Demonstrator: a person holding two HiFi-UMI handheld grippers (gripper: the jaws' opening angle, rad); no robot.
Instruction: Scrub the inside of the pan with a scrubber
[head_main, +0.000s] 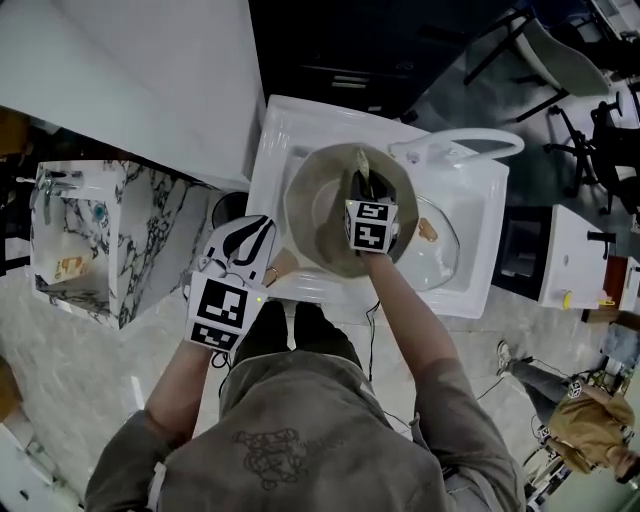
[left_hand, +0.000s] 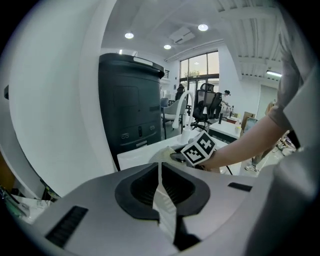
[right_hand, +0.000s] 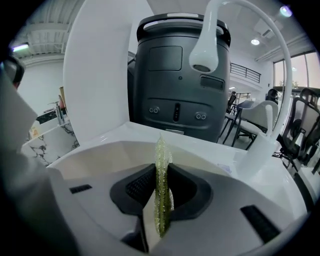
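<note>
The pan (head_main: 322, 215), a wide beige one, sits in the white sink (head_main: 288, 128), filling most of the basin's left part. The curved white faucet (head_main: 470, 142) stands at the sink's far right corner.

The right tongs (head_main: 360, 190) reach over the pan's far half, marker cube facing up. Their jaws are clamped on the scrubber (right_hand: 161, 156), a thin green mesh pad held on edge, with its top sticking out past the jaw tips. From the head view the scrubber (head_main: 363, 160) shows near the pan's far wall (whether it actually presses on the metal I cannot tell). In the right gripper view the pale inside of the pan lies just beyond the right tongs (right_hand: 159, 181), with the faucet (right_hand: 205, 50) arching overhead and a dark grey bin (right_hand: 175, 85) behind the sink.

The left tongs (head_main: 258, 232) are at the sink's near left edge, outside the pan. Their jaws are pressed together with nothing between them, as the left gripper view shows for the left tongs (left_hand: 160, 172). A brownish stub, likely the pan's handle, pokes out just beside them.

A marble-patterned cabinet (head_main: 95, 235) stands well apart to the left, on the floor.
</note>
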